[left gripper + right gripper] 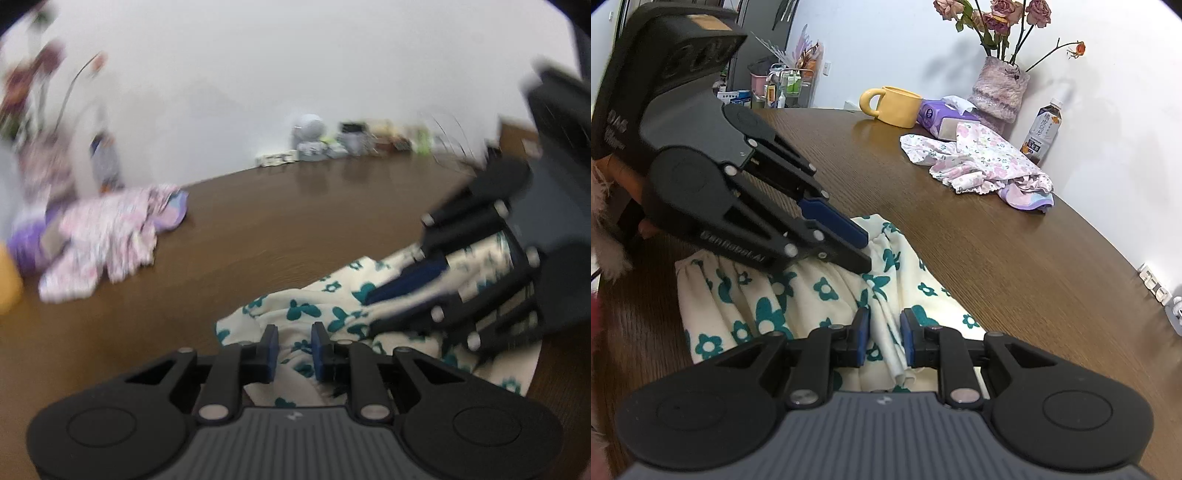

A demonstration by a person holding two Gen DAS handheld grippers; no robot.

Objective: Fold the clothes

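Cream garment with teal flower print point(812, 295), gathered waistband, rumpled, lower centre of frame. Pink floral garment point(979, 158), crumpled heap, upper right, well apart.

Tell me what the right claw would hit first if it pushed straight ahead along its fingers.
Most likely the cream garment with teal flowers: the right claw already has a fold of it between its pads and more lies just ahead. Beyond that is bare wooden table; depth is uncertain.
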